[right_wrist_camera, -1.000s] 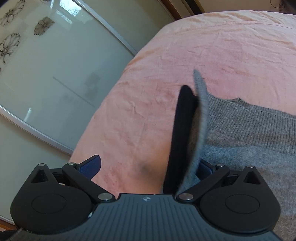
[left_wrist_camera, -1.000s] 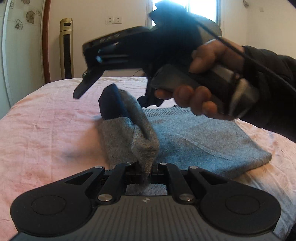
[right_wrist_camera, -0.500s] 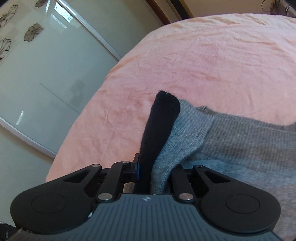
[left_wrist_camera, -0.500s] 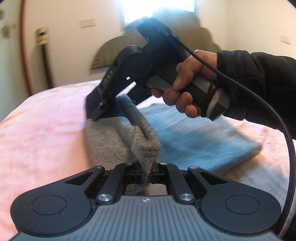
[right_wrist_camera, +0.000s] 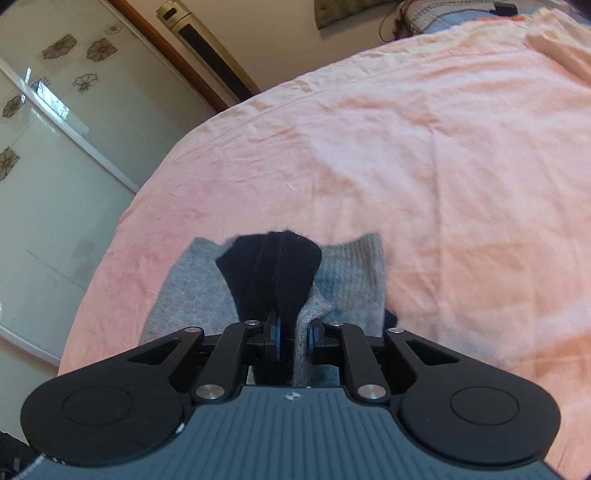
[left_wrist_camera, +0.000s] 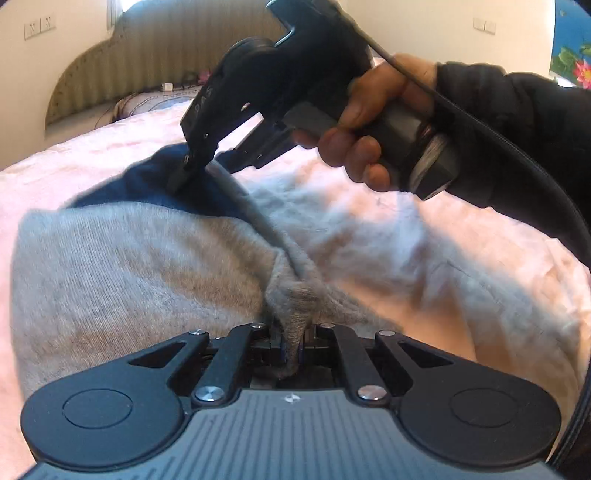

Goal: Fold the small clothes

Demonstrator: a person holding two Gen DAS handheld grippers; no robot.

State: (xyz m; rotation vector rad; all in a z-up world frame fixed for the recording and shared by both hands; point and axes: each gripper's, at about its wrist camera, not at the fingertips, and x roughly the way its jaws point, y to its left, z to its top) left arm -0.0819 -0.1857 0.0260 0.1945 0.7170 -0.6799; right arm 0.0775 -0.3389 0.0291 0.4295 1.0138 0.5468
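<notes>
item: grey knit garment [left_wrist_camera: 122,273] with a dark navy inner layer [left_wrist_camera: 147,184], lying on a pink bedsheet [right_wrist_camera: 406,147] and being lifted along one edge by both claws.

left gripper [left_wrist_camera: 291,347] — jaws closed tight, pinching a bunched grey fold that is rising straight out of the gap between the fingers. from there the cloth is running up and away as a taut ridge toward the other claw; the broad grey panel is spreading to the left of that ridge, a thinner strip to its right, blurred.

right gripper [right_wrist_camera: 293,336] — blue pads [right_wrist_camera: 276,338] pressing on a doubled edge, navy layer on the left side of the gap, grey ribbed layer on the right, while the jaws are easing apart slightly. the cloth is fanning out just beyond the fingertips: the navy part is standing up as a dark wedge in the middle, grey knit lying flat to either side of it on the sheet. in the left wrist view this claw is coming down from above, its fingertip sitting on the navy patch at the far end of the ridge.

right hand [left_wrist_camera: 369,122] — wrapped around the claw's handle, dark sleeve [left_wrist_camera: 517,129] behind it, a black cable [left_wrist_camera: 480,122] trailing over the wrist.

surroundings: padded headboard [left_wrist_camera: 147,55], wall sockets [left_wrist_camera: 38,27], glazed sliding doors with flower decals [right_wrist_camera: 74,147], a tall gold-and-black floor unit [right_wrist_camera: 207,48].
</notes>
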